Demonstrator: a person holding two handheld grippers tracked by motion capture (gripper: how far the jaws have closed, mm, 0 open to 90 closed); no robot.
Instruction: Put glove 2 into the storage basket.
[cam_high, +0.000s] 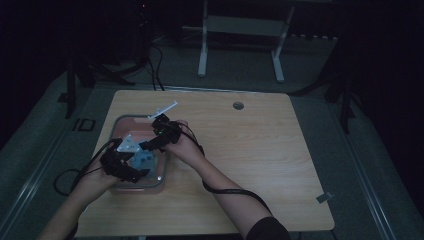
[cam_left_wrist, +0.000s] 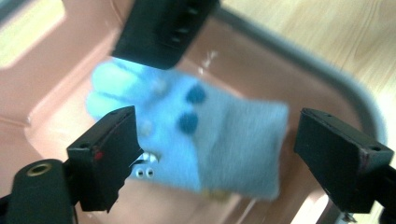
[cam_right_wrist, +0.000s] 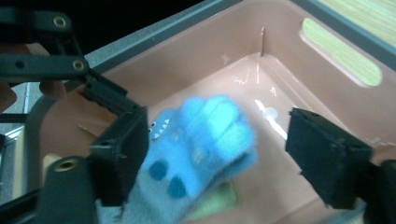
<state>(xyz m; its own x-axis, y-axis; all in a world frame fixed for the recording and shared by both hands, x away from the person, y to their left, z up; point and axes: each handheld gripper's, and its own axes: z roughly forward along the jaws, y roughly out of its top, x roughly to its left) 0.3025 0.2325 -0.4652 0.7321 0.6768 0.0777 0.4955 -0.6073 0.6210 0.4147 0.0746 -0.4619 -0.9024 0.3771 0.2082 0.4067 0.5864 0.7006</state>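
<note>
A light-blue sock (cam_high: 146, 161) with dark-blue dots and small cartoon eyes lies inside a pink bin (cam_high: 131, 117) on the left part of the wooden table. In the left gripper view the sock (cam_left_wrist: 219, 140) lies on the bin floor below my left gripper (cam_left_wrist: 219, 154), whose jaws stand wide apart and clear of the cloth. My right gripper (cam_right_wrist: 224, 158) is open too, with the sock's toe end (cam_right_wrist: 201, 144) between and below its jaws. In the high view, both grippers (cam_high: 135, 172) (cam_high: 150, 145) hang over the bin, close together.
Something yellow-green (cam_right_wrist: 219, 198) peeks out from under the sock. The bin has a grey rim and slot handles (cam_right_wrist: 338, 58). A round cable hole (cam_high: 238, 105) sits near the table's far edge. A white stand (cam_high: 240, 30) is on the floor beyond.
</note>
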